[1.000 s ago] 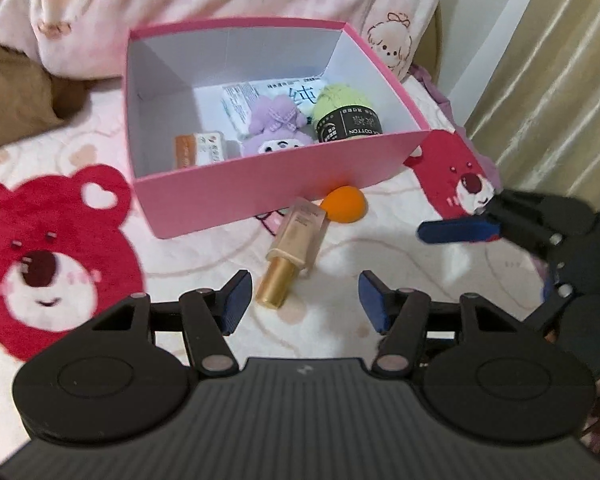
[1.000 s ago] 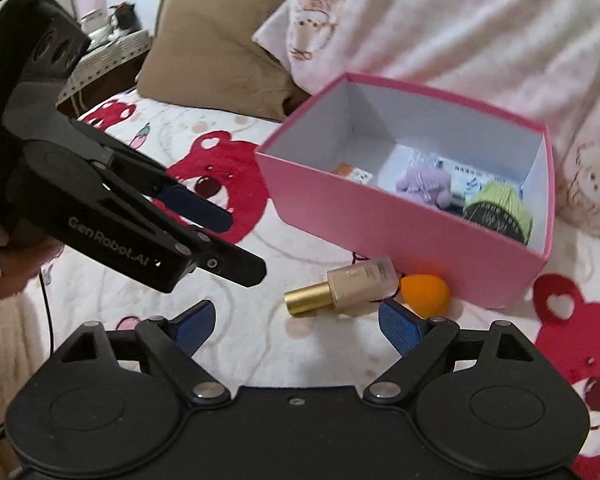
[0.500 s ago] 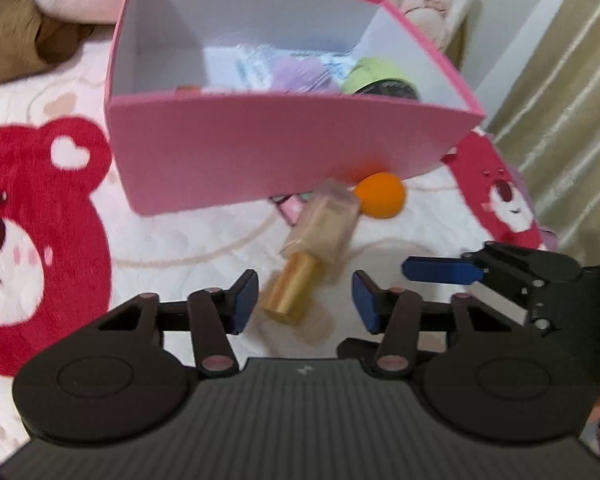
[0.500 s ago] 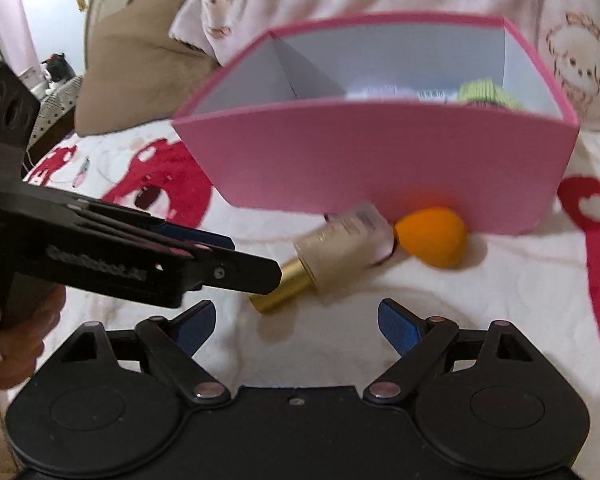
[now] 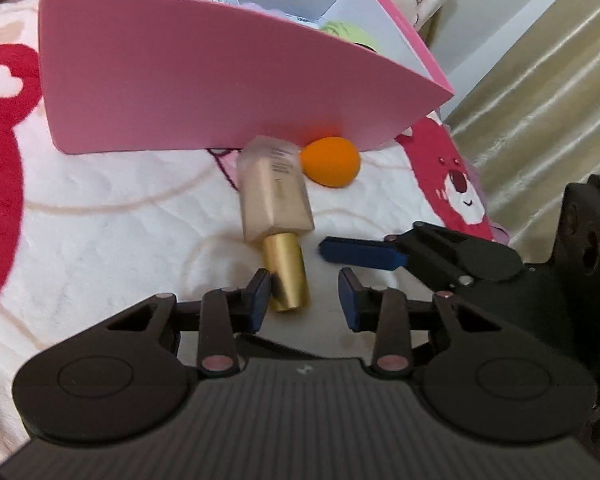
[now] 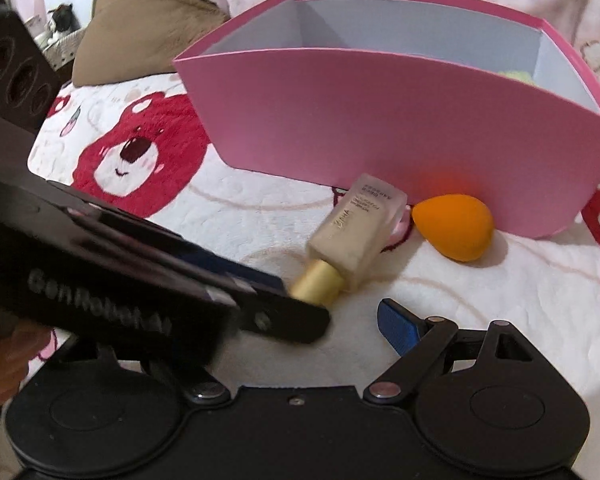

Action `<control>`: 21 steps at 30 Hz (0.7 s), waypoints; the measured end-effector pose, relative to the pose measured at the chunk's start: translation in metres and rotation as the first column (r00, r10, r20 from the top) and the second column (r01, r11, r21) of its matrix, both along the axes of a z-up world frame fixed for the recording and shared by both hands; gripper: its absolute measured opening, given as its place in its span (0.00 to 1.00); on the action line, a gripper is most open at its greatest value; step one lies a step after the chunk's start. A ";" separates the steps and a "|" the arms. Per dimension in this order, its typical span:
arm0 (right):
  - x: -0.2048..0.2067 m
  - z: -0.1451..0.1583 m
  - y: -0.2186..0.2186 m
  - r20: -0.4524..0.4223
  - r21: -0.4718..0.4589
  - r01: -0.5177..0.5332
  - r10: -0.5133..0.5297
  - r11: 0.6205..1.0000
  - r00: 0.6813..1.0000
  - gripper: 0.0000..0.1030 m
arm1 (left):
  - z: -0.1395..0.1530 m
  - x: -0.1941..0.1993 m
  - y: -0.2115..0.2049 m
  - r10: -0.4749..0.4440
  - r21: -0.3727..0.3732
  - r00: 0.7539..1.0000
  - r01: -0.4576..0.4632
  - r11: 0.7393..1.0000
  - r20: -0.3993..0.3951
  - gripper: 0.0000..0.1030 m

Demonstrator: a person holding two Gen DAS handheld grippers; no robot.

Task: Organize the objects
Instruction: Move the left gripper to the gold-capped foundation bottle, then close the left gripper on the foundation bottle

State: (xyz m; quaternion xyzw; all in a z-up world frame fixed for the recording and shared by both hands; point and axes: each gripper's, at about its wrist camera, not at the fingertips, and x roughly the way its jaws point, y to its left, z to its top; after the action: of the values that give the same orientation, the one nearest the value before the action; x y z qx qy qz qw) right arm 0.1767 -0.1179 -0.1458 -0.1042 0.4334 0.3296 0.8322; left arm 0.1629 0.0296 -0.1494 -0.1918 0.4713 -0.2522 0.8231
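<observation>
The left tongs (image 5: 304, 300) are down at the bed (image 5: 100, 232), and their jaws have just been closing. They stand narrow around the gold cap (image 5: 286, 276) of the bottle (image 5: 274, 200). The left pad is against the cap, and a strip of bedcover shows between the cap and the right pad, so nothing is clamped. In the right wrist view these tongs reach in from the left with their tips at the cap, blurred, and a person's hand (image 6: 0, 364) is behind them at the edge.

The right tongs (image 6: 296, 322) are spread wide and hold nothing. Their right pad hangs over bare bedcover near the cap, and the left tongs cover their left finger. In the left wrist view one blue pad of theirs points in from the right, just beside the cap.

The bottle lies on its side with its cap toward the tongs, its far end close to the near wall of the box (image 5: 204, 80). A sponge (image 5: 332, 162) lies just right of that end, at the foot of the same wall.

The box sits open on the bed, farther back. Over its rim show some green yarn (image 5: 344, 32) and bits of paler things too hidden to name.

The bedcover is white with red bears. A curtain (image 5: 540, 100) hangs at the far right, and a brown pillow (image 6: 140, 28) lies far left.
</observation>
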 end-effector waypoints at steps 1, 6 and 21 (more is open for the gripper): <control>0.000 0.001 0.000 -0.011 0.005 0.010 -0.010 1.000 1.000 0.88 | 0.001 0.000 0.000 -0.004 -0.012 1.000 0.004 1.000 -0.002 0.34; 0.002 0.005 0.002 -0.007 0.019 0.033 -0.033 0.999 0.999 0.88 | 0.009 0.003 0.016 0.046 -0.044 0.999 -0.046 0.998 0.005 0.34; 0.026 0.001 -0.001 -0.051 0.034 0.238 -0.237 0.971 0.970 0.42 | 0.003 0.018 0.023 0.133 -0.106 0.991 -0.136 0.985 -0.030 0.29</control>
State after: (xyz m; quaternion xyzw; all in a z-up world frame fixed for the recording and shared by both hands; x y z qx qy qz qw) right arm 0.2027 -0.1192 -0.1448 -0.0275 0.4553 0.2385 0.8574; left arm 0.1810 0.0527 -0.1463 -0.2704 0.4522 -0.2189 0.8213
